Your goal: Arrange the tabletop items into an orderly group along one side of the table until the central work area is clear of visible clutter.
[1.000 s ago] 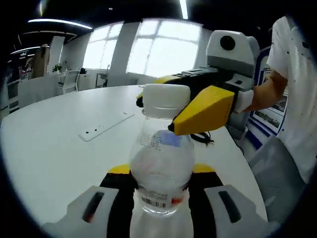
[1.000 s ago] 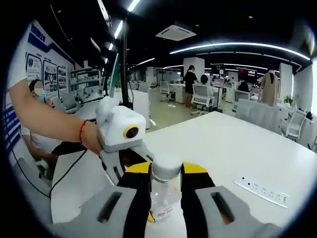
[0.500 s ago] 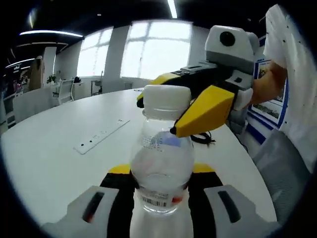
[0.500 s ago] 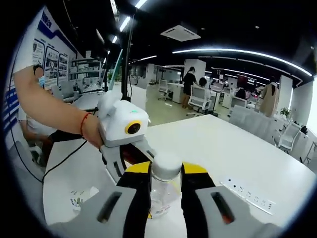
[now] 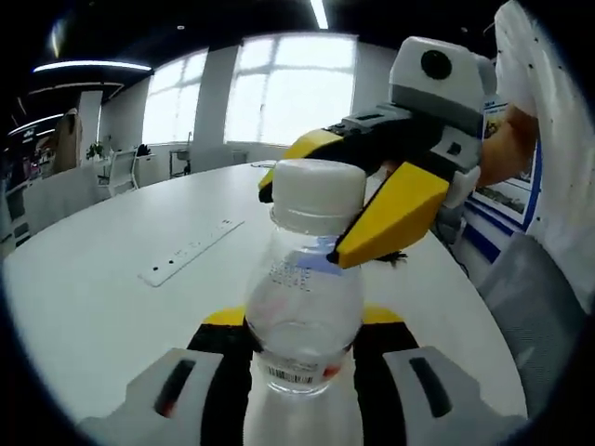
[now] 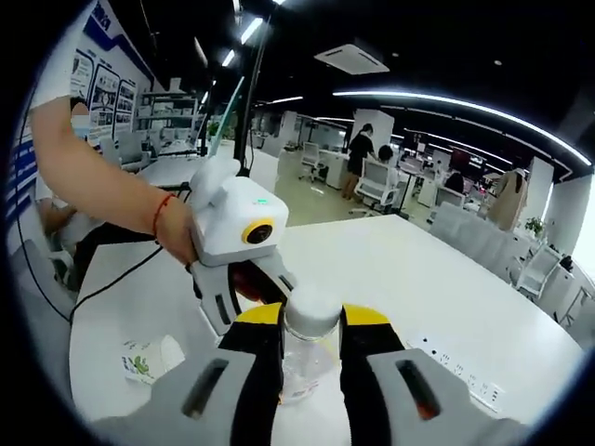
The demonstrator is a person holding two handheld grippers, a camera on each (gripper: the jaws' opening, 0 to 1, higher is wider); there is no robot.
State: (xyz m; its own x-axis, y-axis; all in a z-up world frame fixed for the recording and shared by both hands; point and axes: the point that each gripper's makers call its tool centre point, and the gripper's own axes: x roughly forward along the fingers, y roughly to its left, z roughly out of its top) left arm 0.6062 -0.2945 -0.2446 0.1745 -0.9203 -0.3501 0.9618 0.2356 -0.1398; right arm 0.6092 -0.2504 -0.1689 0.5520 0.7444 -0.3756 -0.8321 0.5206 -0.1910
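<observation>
Standing upright above the white table, the clear bottle has its body clamped in the left gripper while the right gripper pinches the white cap directly overhead.

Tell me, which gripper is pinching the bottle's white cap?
The right gripper. Its yellow jaws close on the cap at the top, while the left gripper grips the bottle lower down, around its clear body.
</observation>
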